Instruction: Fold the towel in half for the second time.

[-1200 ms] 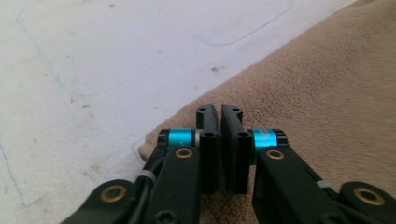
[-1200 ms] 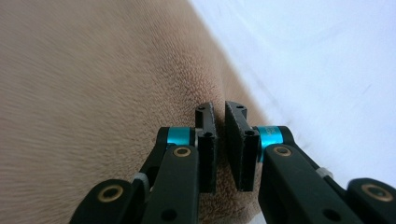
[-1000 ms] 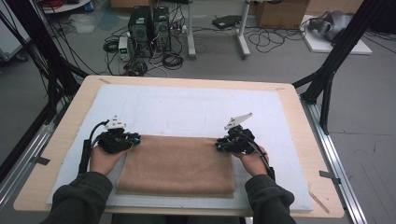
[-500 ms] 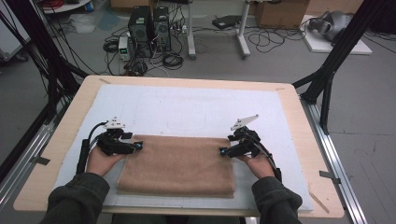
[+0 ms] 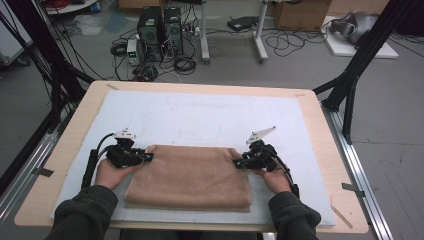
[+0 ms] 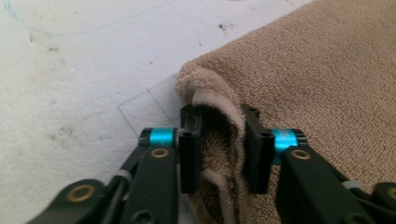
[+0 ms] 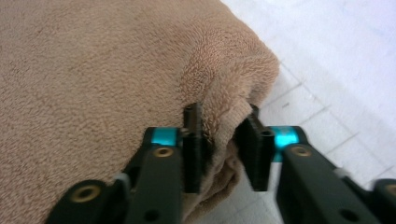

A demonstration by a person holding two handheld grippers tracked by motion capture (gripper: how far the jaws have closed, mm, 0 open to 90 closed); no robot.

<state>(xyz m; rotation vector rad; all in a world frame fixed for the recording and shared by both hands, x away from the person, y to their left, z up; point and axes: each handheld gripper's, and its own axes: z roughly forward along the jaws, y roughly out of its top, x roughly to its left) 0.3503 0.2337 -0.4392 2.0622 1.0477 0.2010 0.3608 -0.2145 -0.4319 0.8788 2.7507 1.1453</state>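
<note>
My bench (image 5: pixel 320 125) is a pale wooden top covered by a white mat (image 5: pixel 200 120) with faint pen outlines and a few dark specks. Behind it the grey floor carries computer towers (image 5: pixel 160 25), tangled cables (image 5: pixel 295 42), cardboard boxes and black frame struts on both sides.

The folded tan towel (image 5: pixel 192 175) lies on the near half of the mat, its long edges running left to right. My left claw (image 5: pixel 145 157) sits at its far left corner and my right claw (image 5: pixel 239 163) at its far right corner, with my hands and dark sleeves coming in from the bottom edge.

From the high view I only see the claws meeting the towel's corners. The left gripper view shows the rest: my left claw (image 6: pixel 219 149) has its jaws narrowly apart with the towel's (image 6: pixel 327 79) layered edge bunched between them, cloth against both pads. The right gripper view shows my right claw (image 7: pixel 222 147) closed the same way on its corner of the towel (image 7: pixel 93 84), a fold of hem pinched between the jaws.

The underside of each grip is hidden by the jaws themselves, and I cannot count how many layers each claw holds. The gripper views are blurred close to the lens.
</note>
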